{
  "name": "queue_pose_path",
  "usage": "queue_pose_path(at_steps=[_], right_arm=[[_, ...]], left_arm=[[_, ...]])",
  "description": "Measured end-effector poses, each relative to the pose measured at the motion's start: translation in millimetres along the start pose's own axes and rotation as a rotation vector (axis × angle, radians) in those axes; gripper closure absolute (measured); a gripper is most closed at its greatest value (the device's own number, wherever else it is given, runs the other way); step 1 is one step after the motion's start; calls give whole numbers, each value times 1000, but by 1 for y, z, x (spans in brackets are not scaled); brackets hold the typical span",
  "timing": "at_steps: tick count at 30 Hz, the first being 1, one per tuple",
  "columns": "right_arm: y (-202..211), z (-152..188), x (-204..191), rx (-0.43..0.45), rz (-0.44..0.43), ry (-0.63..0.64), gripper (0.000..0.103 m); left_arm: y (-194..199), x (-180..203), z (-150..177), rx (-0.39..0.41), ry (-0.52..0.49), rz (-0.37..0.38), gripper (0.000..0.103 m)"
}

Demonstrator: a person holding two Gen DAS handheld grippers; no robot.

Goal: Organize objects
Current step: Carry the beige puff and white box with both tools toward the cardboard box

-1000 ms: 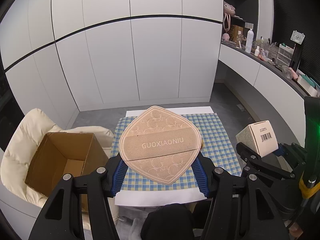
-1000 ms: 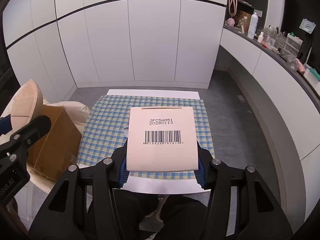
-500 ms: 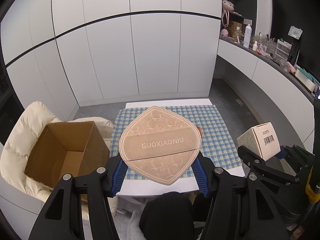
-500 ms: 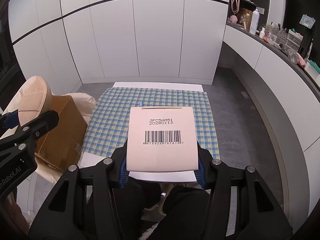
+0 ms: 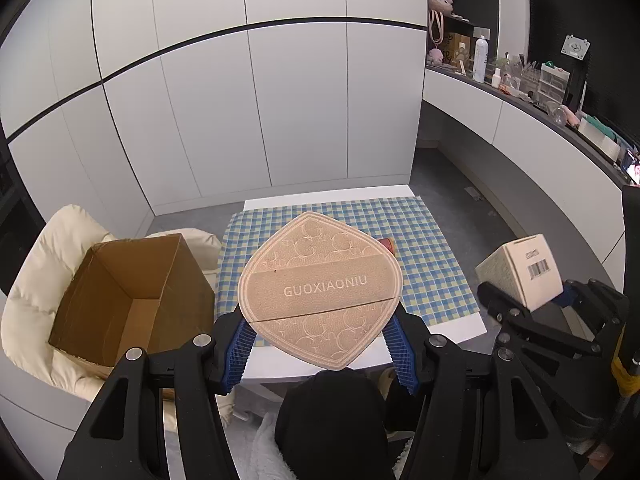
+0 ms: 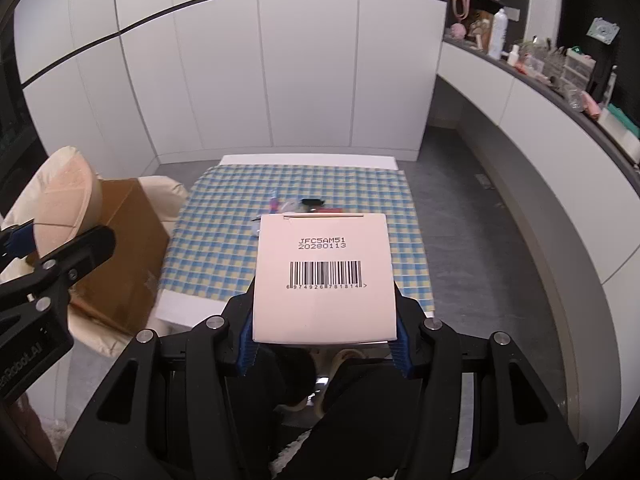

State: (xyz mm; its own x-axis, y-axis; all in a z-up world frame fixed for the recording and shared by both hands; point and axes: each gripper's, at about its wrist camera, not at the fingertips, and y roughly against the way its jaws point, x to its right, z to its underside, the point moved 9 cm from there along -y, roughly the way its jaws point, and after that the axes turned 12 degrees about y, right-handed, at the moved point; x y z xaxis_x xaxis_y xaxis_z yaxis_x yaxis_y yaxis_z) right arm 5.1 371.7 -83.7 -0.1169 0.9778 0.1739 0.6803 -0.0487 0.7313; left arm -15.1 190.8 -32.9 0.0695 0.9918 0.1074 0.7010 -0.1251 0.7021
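My left gripper [image 5: 322, 350] is shut on a flat tan pad [image 5: 320, 290] stamped GUOXIAONIU, held up above the near edge of the checked table [image 5: 432, 268]. My right gripper [image 6: 324, 344] is shut on a pale pink box [image 6: 324, 276] with a barcode on top, also raised over the near table edge. In the left wrist view the same box [image 5: 524, 270] shows at the right. In the right wrist view the pad [image 6: 64, 204] shows edge-on at the left. An open cardboard box [image 5: 128, 292] sits on a cream chair left of the table.
Several small items [image 6: 298, 206] lie in the middle of the blue-and-yellow checked cloth. White cupboards stand behind the table. A long counter [image 6: 560, 92] crowded with bottles and bins runs along the right wall. Dark-clothed legs of a person [image 5: 332, 420] are below the grippers.
Both grippers have drawn back from the table with their loads, so the table looks farther away. The small items on the cloth have come into sight past the pink box.
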Motion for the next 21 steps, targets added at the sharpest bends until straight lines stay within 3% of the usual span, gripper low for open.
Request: queue_pose_path(at_steps=[7,21], right_arm=[[0,1,-1,4,-48,-30,49],[-3,0,-6,3,-55,-32,49]], left_arm=[[3,-1,0,2,2,2,43],[1,-9,-1,-4,19,-2,43]])
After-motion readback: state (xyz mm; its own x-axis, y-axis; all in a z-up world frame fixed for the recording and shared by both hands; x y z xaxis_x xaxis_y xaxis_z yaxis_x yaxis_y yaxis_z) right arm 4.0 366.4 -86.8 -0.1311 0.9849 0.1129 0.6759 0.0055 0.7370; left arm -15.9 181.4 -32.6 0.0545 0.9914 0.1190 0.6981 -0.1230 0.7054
